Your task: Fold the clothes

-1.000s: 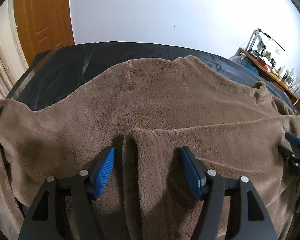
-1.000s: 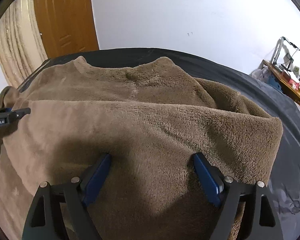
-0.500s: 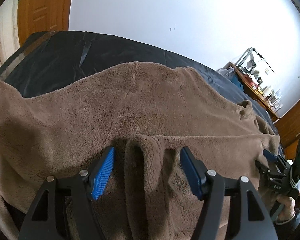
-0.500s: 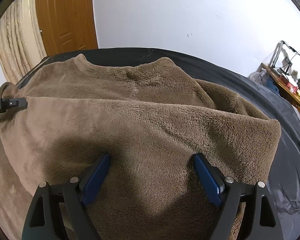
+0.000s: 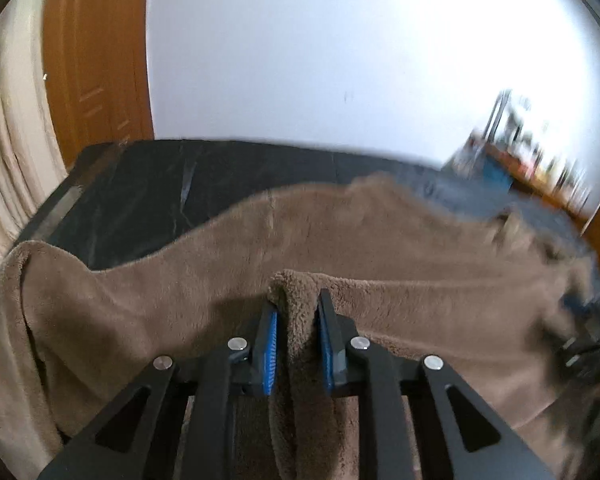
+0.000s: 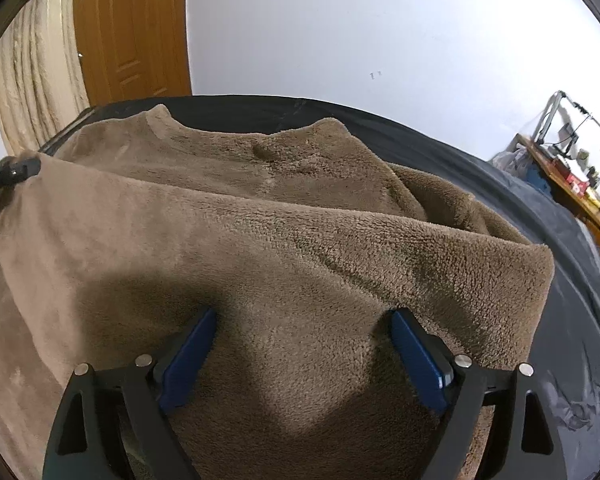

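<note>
At the left edge of the right wrist view, your left gripper [image 6: 12,172] carries white lettering too cut off to read. You have one brown fleece sweater [image 6: 260,240] spread over one black-covered bed [image 6: 572,280], filling the frame's middle. Your left gripper [image 5: 296,320] pinches a raised fold of it at lower centre; your right gripper [image 6: 300,344] stands wide, pressed on the fleece. Upper left: one wooden door [image 6: 128,32], a beige curtain [image 6: 32,80], white wall [image 6: 380,32]. Right: a cluttered desk [image 6: 572,184].

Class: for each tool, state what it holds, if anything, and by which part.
The left tool pinches a raised fold of the brown fleece garment. The right tool is open over the fleece, gripping nothing.
</note>
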Demonstrator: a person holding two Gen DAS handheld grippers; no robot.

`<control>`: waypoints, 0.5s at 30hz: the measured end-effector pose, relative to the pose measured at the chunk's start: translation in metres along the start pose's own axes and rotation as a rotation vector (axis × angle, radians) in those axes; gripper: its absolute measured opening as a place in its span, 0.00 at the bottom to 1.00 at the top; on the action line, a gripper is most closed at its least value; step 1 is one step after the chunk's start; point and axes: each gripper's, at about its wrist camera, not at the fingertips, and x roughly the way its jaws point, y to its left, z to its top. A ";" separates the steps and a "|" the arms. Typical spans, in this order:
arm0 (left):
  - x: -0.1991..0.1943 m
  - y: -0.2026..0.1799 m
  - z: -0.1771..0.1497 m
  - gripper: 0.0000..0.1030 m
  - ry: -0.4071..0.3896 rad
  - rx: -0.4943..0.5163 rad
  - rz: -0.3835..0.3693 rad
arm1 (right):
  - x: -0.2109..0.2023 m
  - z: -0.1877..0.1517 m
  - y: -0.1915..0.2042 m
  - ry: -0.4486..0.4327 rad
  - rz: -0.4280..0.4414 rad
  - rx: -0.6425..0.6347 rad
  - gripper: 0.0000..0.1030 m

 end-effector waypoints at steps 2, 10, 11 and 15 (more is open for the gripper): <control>0.015 0.006 0.000 0.33 0.063 -0.013 0.004 | 0.000 -0.001 -0.003 0.002 -0.002 0.012 0.91; -0.019 0.036 0.012 0.62 -0.023 -0.146 0.015 | -0.014 0.013 -0.020 0.011 0.090 0.182 0.92; -0.026 0.037 0.013 0.63 -0.040 -0.160 0.002 | -0.017 0.016 -0.022 -0.004 0.111 0.206 0.92; -0.035 0.030 0.015 0.72 -0.055 -0.163 -0.110 | -0.002 0.021 -0.016 0.025 0.109 0.198 0.92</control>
